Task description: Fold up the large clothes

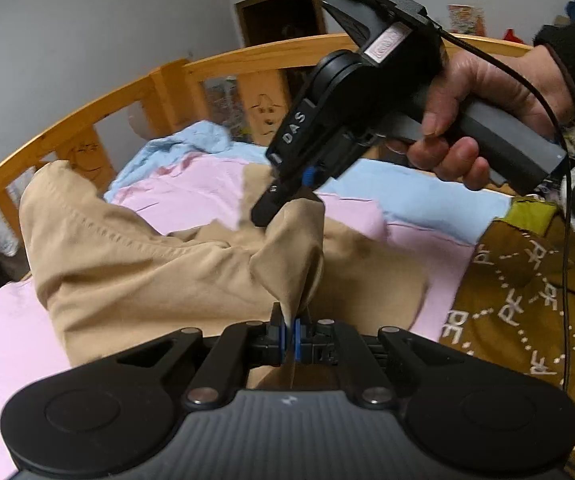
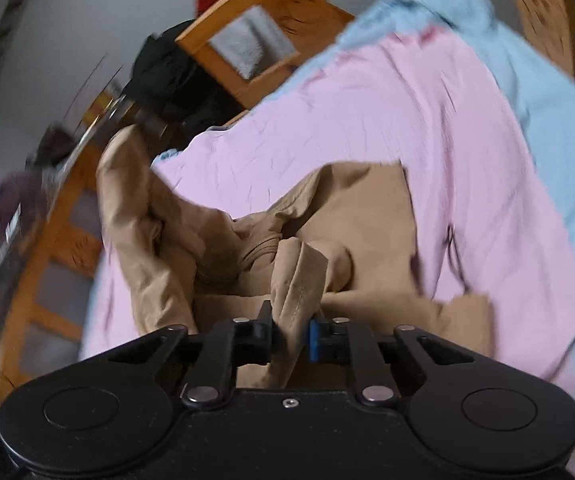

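Tan trousers point(image 1: 159, 264) lie rumpled on the bed's pink sheet point(image 1: 191, 196), left gripper point(image 1: 290, 330) and right gripper point(image 2: 292, 334) each clamped on a fabric fold; soft, limp, light cloth, best gripped at hems.

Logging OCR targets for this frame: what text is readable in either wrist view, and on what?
"DAS": white letters on the right gripper body, left wrist view.
White characters on the brown quilt: not legible as words.
Pink label on the gripper's top: too blurred.
Right wrist view: none readable.
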A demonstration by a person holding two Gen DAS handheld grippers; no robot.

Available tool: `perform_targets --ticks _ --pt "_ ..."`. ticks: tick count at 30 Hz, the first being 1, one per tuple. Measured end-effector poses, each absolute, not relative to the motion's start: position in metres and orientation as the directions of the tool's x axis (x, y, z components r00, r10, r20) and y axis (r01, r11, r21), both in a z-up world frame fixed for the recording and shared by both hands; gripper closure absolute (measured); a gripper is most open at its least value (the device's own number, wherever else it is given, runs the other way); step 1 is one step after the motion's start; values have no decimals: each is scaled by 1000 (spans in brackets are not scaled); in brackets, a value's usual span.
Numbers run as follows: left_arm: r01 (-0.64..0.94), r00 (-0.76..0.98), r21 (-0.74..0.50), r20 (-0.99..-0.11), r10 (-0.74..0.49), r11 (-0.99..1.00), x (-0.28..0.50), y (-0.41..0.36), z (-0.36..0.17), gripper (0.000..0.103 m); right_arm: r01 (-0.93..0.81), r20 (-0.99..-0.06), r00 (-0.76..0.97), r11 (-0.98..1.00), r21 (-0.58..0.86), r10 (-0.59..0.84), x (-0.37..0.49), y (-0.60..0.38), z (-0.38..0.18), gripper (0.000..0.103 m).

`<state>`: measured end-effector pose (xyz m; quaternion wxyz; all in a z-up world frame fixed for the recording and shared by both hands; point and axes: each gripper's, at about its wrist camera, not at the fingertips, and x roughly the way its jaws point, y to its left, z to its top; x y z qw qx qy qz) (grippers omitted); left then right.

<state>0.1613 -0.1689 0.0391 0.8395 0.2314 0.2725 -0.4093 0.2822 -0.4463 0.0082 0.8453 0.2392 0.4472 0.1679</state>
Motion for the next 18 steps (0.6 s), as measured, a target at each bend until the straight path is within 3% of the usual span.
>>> perform_targets --ticks 14,18 --pt "889 408 154 -693 -594 431 146 -223 -2 100 -147 -760 577 954 262 298 258 -464 -15 94" --pt "896 360 98 -731 -579 433 154 -230 -13 95 -180 -784 563 965 191 260 258 -463 -26 94"
